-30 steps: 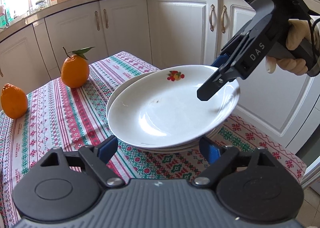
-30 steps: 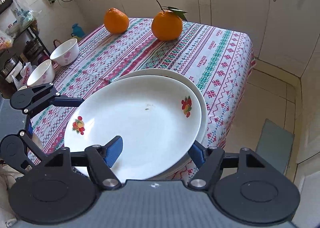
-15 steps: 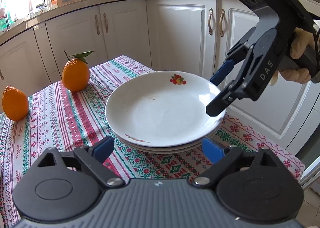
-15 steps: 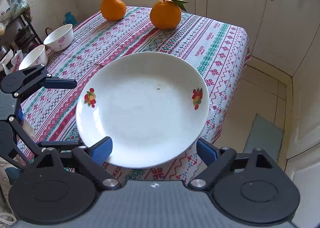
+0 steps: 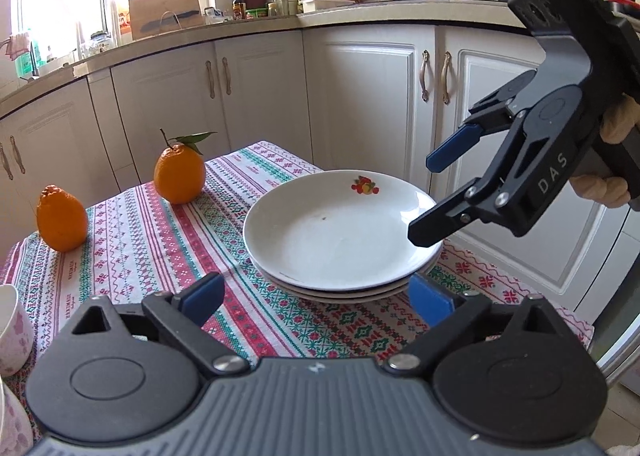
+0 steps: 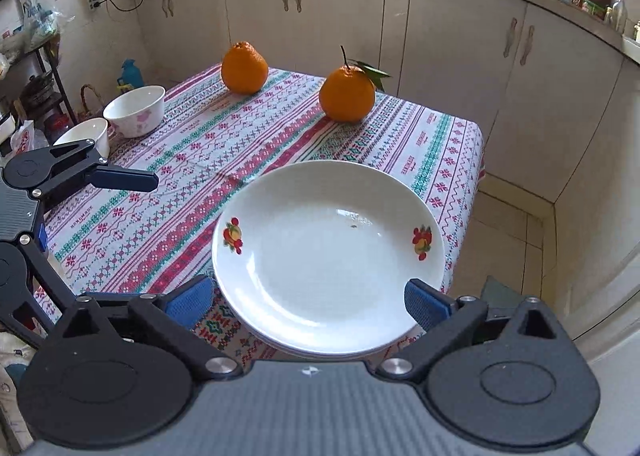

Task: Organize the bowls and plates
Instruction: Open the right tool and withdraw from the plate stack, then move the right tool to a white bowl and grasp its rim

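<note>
Left gripper (image 5: 312,296) hovering with jaws spread, just opened wider, nothing between them; plate stack (image 5: 340,232) sitting on tablecloth (image 5: 120,240) just ahead. Right gripper (image 5: 432,196) hanging unclenched over stack's far rim, possibly clear of it. From right wrist: right gripper (image 6: 308,300) gaping after releasing, straddling stack's near edge (image 6: 328,256); two bowls (image 6: 136,110) sitting at far left, beyond left gripper (image 6: 120,180).
</note>
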`<state>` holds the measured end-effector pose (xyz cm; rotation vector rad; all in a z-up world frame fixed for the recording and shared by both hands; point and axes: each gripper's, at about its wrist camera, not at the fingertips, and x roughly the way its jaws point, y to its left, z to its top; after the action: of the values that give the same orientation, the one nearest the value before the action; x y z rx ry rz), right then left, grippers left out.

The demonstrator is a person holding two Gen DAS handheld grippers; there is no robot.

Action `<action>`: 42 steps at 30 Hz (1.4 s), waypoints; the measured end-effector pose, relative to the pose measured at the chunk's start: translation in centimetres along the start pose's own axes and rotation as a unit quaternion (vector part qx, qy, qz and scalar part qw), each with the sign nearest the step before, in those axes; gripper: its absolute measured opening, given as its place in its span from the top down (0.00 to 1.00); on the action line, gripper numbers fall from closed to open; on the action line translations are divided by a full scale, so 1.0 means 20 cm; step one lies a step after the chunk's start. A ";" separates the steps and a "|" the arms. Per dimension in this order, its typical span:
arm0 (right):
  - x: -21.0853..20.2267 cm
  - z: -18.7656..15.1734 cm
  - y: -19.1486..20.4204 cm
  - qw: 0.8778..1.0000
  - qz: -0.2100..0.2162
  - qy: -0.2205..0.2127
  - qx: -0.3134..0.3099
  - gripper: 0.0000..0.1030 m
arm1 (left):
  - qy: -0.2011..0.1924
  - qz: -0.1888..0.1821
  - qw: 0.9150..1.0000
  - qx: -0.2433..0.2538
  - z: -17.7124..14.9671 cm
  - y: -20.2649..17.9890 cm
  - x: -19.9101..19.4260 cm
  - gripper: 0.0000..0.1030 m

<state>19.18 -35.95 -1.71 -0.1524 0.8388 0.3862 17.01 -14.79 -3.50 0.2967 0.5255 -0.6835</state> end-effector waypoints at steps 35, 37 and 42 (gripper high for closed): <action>0.27 0.34 1.27 0.982 0.156 -0.075 -0.068 0.00 | 0.028 0.219 0.967 -0.129 -0.83 0.63 -0.94 0.03; 0.31 0.35 1.32 0.981 0.169 -0.066 -0.072 0.00 | 0.026 0.211 0.968 -0.131 -0.84 0.64 -0.93 0.03; 0.40 0.36 1.41 0.977 0.193 -0.042 -0.083 0.01 | 0.026 0.197 0.971 -0.131 -0.86 0.66 -0.91 0.06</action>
<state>18.06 -5.76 -2.38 -0.1270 0.7513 0.8246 7.82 11.73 -6.57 0.1626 0.5793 -0.2167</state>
